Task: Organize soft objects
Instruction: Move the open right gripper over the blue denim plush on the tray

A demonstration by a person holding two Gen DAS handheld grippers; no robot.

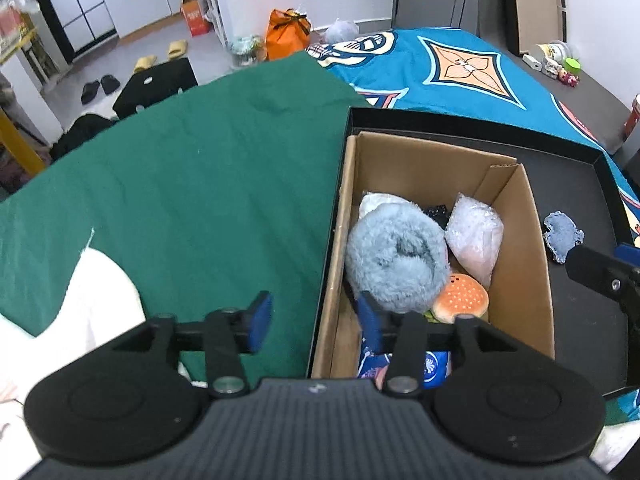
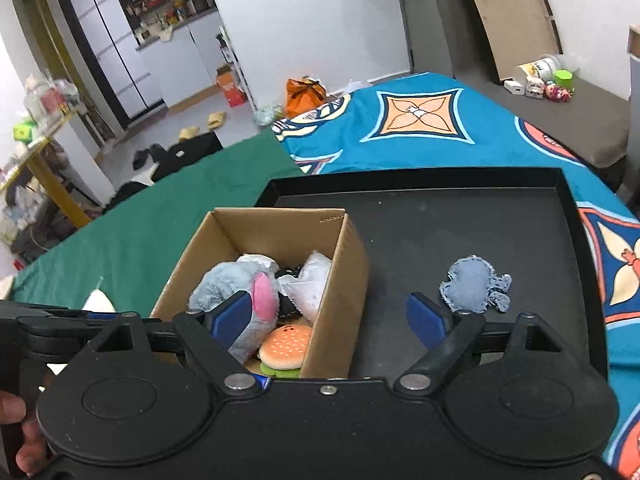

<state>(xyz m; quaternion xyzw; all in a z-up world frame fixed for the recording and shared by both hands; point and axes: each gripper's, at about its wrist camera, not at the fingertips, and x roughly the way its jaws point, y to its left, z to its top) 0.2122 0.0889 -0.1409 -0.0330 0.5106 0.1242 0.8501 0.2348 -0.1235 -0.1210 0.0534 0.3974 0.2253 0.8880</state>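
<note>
A cardboard box (image 1: pixel 520 240) (image 2: pixel 340 280) stands in a black tray (image 1: pixel 580 184) (image 2: pixel 440 220). Inside it lie a fluffy blue-grey plush (image 1: pixel 394 256) (image 2: pixel 224 284), a burger plush (image 1: pixel 462 300) (image 2: pixel 286 344), a white plastic-wrapped pouch (image 1: pixel 476 236) (image 2: pixel 312 284) and a blue-printed packet (image 1: pixel 434 364). A small blue-grey soft toy (image 1: pixel 562 234) (image 2: pixel 474 286) lies on the tray floor to the right of the box. My left gripper (image 1: pixel 316 320) is open, astride the box's left wall, one finger beside the fluffy plush. My right gripper (image 2: pixel 329 319) is open wide above the box's right wall, holding nothing.
The tray rests on a bed with a green cloth (image 1: pixel 200 168) and a teal patterned blanket (image 1: pixel 460 64) (image 2: pixel 420 128). A white soft thing (image 1: pixel 92 292) lies on the green cloth at the left. Small figurines (image 2: pixel 552 88) stand at the far right. A hand (image 2: pixel 16 432) holds the left tool.
</note>
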